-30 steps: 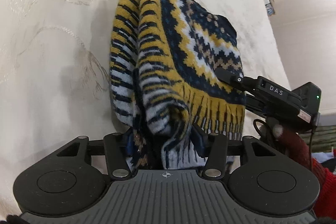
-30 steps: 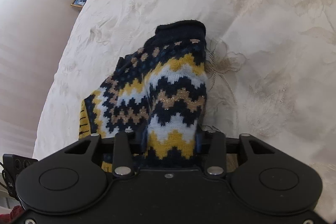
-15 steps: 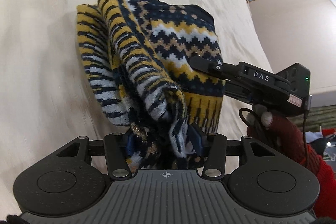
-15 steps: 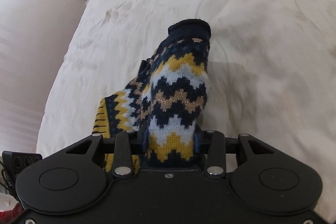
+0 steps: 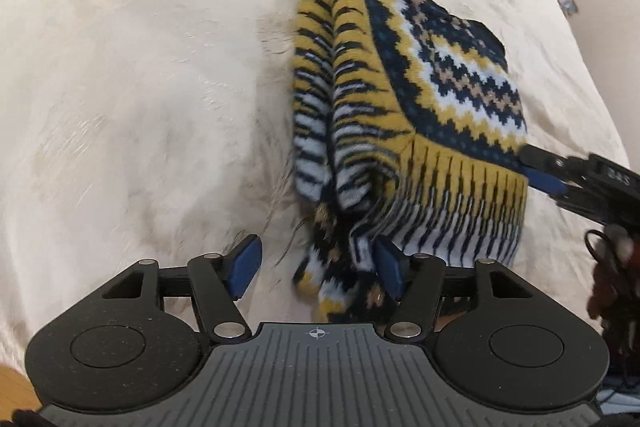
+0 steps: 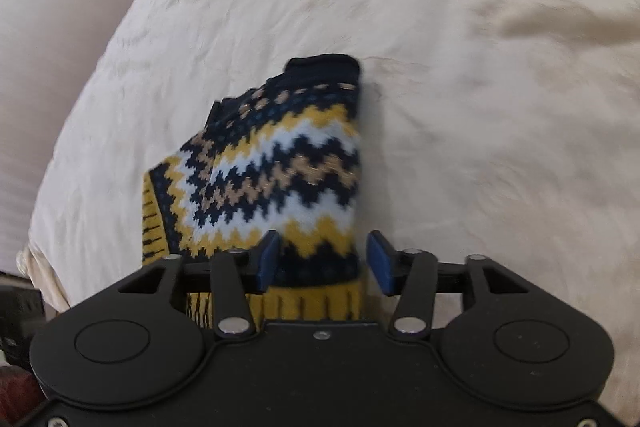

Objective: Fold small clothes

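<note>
Knit sweater (image 5: 404, 115) folded on bed (image 5: 140, 87); left hand-held gripper (image 5: 316, 267) and right hand-held gripper (image 6: 322, 259) just opening, pads seemingly off cloth.

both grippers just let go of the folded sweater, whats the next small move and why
Probably back both grippers straight off. The left gripper and right gripper have just been opening, yet the knitted sweater lies folded on the cream bedspread with its hem between both sets of pads, so a sideways move could drag the fold open.

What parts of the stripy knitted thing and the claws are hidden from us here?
- Sweater near hem: left wrist view, hidden behind the left claw body.
- Sweater's left side: right wrist view, folded away out of sight.
- Right claw: in the left wrist view, cut off by the right edge.
- Bedspread pattern: motion blur.
</note>
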`<state>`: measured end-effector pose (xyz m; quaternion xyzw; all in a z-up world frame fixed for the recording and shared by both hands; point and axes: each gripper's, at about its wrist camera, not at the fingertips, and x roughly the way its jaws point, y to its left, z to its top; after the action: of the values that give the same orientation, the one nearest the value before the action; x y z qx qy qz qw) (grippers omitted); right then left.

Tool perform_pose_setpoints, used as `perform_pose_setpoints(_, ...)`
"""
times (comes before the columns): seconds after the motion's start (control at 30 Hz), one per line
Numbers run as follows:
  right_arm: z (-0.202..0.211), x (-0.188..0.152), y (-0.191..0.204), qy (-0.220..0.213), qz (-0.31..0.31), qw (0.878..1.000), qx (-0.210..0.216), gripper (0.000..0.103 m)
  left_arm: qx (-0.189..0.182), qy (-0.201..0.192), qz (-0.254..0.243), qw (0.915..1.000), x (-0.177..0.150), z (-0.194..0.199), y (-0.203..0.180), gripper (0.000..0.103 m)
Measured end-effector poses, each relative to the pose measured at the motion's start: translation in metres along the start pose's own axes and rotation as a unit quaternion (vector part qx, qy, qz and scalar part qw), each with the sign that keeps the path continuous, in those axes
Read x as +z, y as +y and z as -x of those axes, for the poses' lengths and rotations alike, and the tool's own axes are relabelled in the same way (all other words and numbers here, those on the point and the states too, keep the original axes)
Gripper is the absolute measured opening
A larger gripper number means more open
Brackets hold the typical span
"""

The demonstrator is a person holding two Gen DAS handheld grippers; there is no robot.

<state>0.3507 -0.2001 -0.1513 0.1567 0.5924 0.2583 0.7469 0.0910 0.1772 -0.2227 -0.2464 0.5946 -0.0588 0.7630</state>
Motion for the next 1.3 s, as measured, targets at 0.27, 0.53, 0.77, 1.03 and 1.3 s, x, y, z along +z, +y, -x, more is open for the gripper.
perform_pose_setpoints(0.27, 0.030, -0.024, 0.017, -0.043, 0.091, 0.995, -0.019, 0.072, 0.038, -0.112, -0.051, 0.9916, -0.037, 0.037, -0.056, 0.068)
perform_pose_setpoints(0.53, 0.067, -0.054, 0.029, -0.096, 0.158, 0.982, -0.031, 0.087, 0.074, -0.181, -0.088, 0.9767, -0.056, 0.063, -0.102, 0.092)
perform_pose_setpoints(0.77, 0.097, -0.074, 0.029, -0.136, 0.161, 0.977, -0.027, 0.101, 0.107, -0.219, -0.110, 0.9636, -0.072, 0.079, -0.130, 0.103)
perform_pose_setpoints(1.03, 0.116, -0.093, 0.032, -0.169, 0.150, 0.972, -0.064, 0.102, 0.106, -0.207, -0.118, 0.9654, -0.076, 0.091, -0.143, 0.103)
perform_pose_setpoints(1.3, 0.123, -0.110, 0.048, -0.178, 0.145, 0.970, -0.084, 0.102, 0.154, -0.194, -0.127, 0.9605, -0.076, 0.103, -0.150, 0.101)
